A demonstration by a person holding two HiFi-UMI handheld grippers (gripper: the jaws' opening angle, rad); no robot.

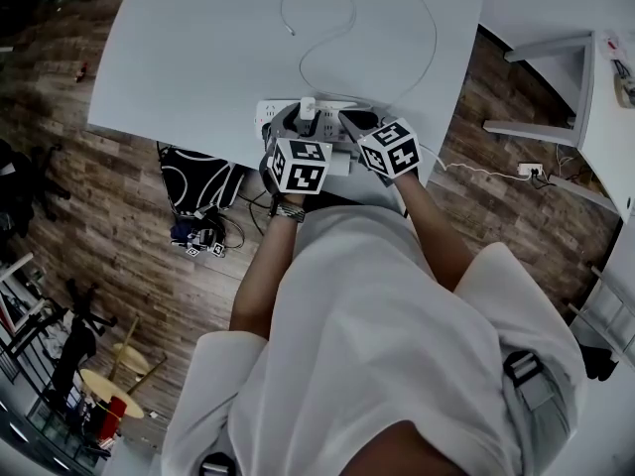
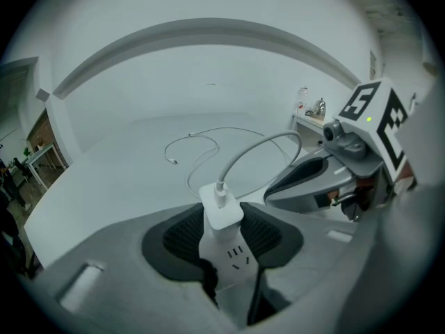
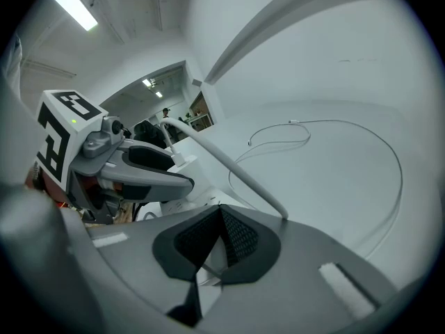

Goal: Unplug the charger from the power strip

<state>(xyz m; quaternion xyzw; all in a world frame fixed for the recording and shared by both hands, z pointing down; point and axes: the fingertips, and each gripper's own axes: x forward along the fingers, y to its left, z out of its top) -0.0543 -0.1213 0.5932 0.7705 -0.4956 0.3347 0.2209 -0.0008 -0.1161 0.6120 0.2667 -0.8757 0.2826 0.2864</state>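
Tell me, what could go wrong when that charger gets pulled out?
The strip lies at the table's near edge, so tugging the charger might lift it or drag it off. The cable runs close past the right gripper and could snag there.

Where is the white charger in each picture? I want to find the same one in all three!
Head view: the charger is upper middle, standing on the power strip.
Left gripper view: low in the middle, big and close.
Right gripper view: left of middle, small and farther off.
Shared landmark: the white cable plugged into its top.
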